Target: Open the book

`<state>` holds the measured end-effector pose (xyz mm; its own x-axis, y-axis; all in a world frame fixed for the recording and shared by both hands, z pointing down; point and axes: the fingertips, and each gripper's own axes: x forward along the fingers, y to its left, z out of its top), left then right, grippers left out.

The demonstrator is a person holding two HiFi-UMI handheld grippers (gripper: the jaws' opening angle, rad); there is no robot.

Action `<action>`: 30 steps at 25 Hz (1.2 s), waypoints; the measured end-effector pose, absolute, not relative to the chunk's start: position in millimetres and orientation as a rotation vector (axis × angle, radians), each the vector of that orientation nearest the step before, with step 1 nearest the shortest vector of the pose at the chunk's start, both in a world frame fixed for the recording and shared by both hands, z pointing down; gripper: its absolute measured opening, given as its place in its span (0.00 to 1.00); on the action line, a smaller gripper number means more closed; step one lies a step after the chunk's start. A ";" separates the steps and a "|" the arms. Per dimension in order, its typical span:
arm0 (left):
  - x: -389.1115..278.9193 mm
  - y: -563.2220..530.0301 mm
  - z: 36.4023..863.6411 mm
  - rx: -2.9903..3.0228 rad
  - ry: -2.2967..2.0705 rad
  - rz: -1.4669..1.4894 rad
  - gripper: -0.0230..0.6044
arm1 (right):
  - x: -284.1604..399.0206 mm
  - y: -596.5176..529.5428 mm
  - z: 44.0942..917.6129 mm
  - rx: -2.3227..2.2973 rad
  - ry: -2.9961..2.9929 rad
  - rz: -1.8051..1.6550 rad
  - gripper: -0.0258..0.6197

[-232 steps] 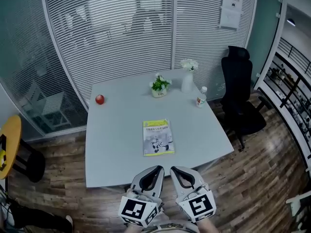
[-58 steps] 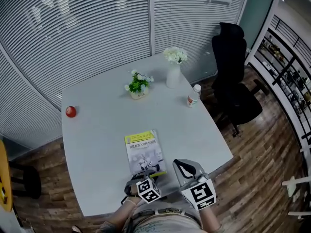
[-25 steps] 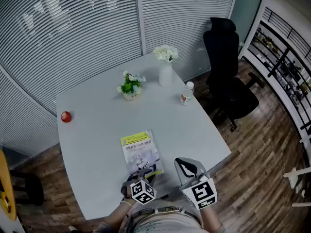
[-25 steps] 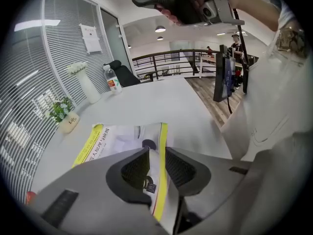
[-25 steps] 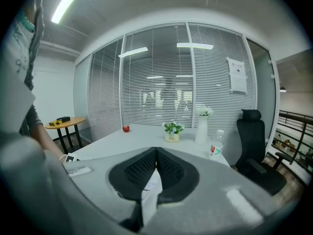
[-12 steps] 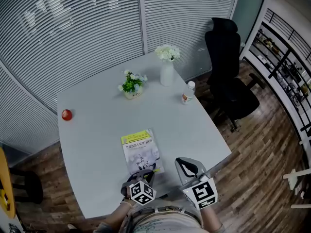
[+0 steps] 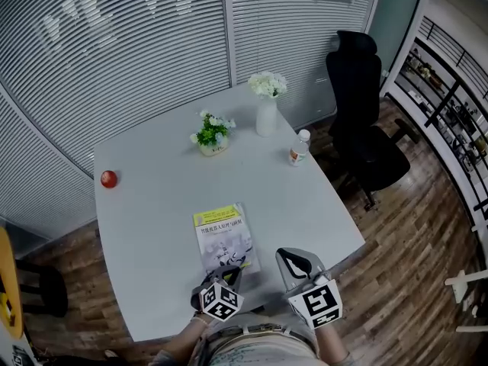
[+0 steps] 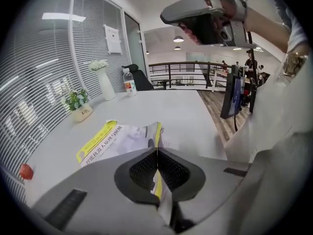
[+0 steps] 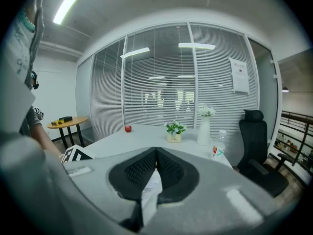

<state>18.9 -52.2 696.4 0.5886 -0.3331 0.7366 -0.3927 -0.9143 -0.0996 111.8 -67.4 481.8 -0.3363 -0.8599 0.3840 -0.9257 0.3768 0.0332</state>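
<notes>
- Book (image 7: 223,237) with a yellow band lies cover up near the front edge of the pale tabletop (image 7: 152,212), just ahead of the person.
- Its near edge is pinched in the left tongs (image 7: 229,270), which have just been closing. The left gripper view shows the thin cover caught between the meeting pads and bent up off the pages below.
- Left tongs point down at the book's near end.
- Right tongs (image 7: 284,253) hang to the right of the book, beside the tabletop's near edge. Their tips are pressed together with nothing between them, and they do not touch the book.
- Farther back on the tabletop stand a small potted plant (image 7: 213,134), a white vase (image 7: 267,117) of white flowers and a bottle (image 7: 298,148). A red ball (image 7: 109,178) sits well apart by the left edge.
- Black office chair (image 7: 364,120) stands off the far right corner, and slatted blinds (image 7: 137,44) run behind.
</notes>
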 end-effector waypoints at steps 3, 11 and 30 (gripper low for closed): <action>15.3 -57.0 692.3 2.696 -0.669 1.183 0.04 | 110.2 -68.3 482.4 1.548 -2.307 0.276 0.04; 2.1 -67.4 678.8 2.637 -0.775 1.058 0.04 | 103.4 -72.3 482.1 1.515 -2.330 0.261 0.04; -46.2 -95.6 653.3 2.354 -1.009 0.627 0.04 | 88.9 -79.0 483.9 1.457 -2.348 0.243 0.04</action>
